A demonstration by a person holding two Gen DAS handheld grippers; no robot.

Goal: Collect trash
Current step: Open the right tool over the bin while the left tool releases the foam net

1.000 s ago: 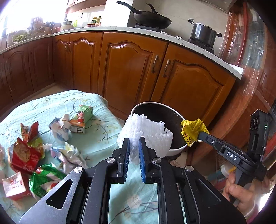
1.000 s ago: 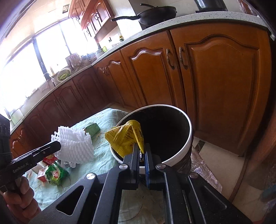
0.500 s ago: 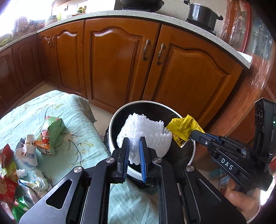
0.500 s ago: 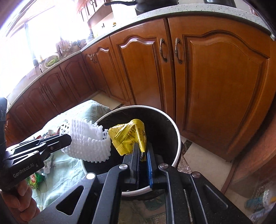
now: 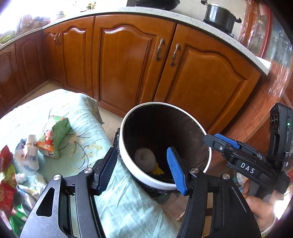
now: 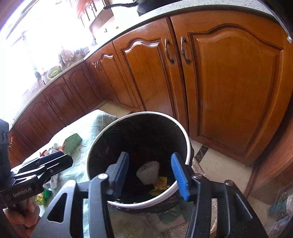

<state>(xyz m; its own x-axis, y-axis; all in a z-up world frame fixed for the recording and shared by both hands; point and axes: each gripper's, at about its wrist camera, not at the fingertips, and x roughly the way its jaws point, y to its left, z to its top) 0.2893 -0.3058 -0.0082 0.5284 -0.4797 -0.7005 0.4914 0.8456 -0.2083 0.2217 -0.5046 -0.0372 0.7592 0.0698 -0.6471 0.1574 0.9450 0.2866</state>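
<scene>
A round bin with a white rim and a black liner stands beside the table. At its bottom lie the white foam net and the yellow wrapper. My left gripper hovers over the bin's near rim, its jaws opening with nothing held between them. My right gripper hangs over the bin too, jaws opening and free of any trash. Each gripper shows in the other's view, held by a hand: the right gripper and the left gripper.
On the pale green tablecloth lie a green carton, a white crumpled pack and several red and green wrappers. Wooden cabinets stand behind the bin. A black pot sits on the counter.
Both grippers moved over the bin and opened. The white foam net left my left gripper and the yellow wrapper left my right; both now lie at the bin's bottom.
</scene>
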